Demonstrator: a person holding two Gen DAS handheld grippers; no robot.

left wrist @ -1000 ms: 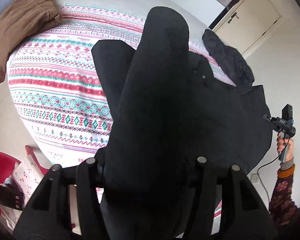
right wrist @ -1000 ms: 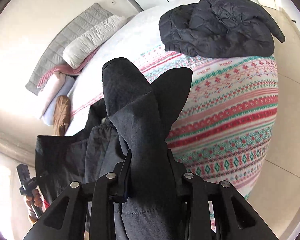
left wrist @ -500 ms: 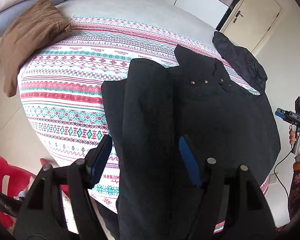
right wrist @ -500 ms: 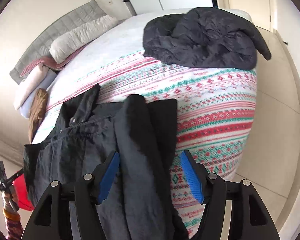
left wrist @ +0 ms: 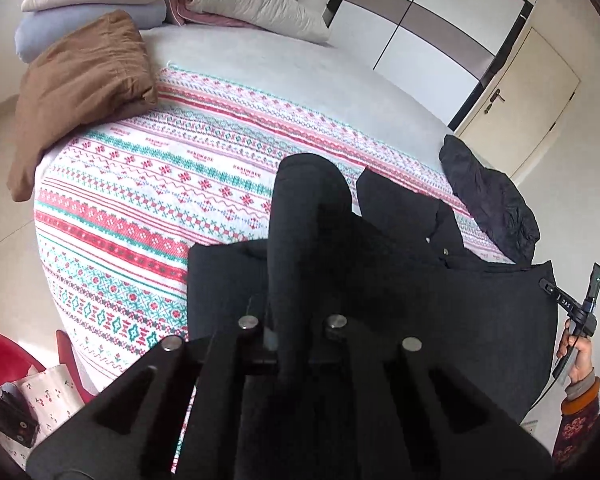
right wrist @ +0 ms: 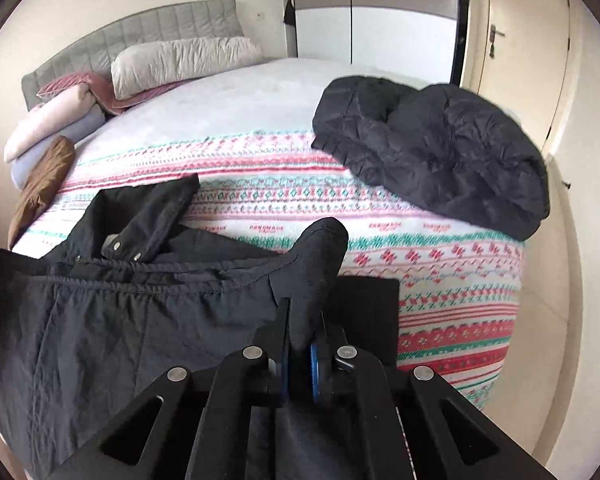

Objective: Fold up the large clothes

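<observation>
Both wrist views look steeply down, close, sharing the bed (left wrist: 228,184)

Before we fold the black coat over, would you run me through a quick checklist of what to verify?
1. Left gripper shut on the black coat: ok.
2. Right gripper shut on the coat: ok.
3. Coat lying flat: not ok, collar rumpled.
4. Patterned blanket bare beyond the coat: ok.
5. Quilted black jacket apart from the coat: ok.
6. Coat's near hem: cannot tell, hidden.
</observation>
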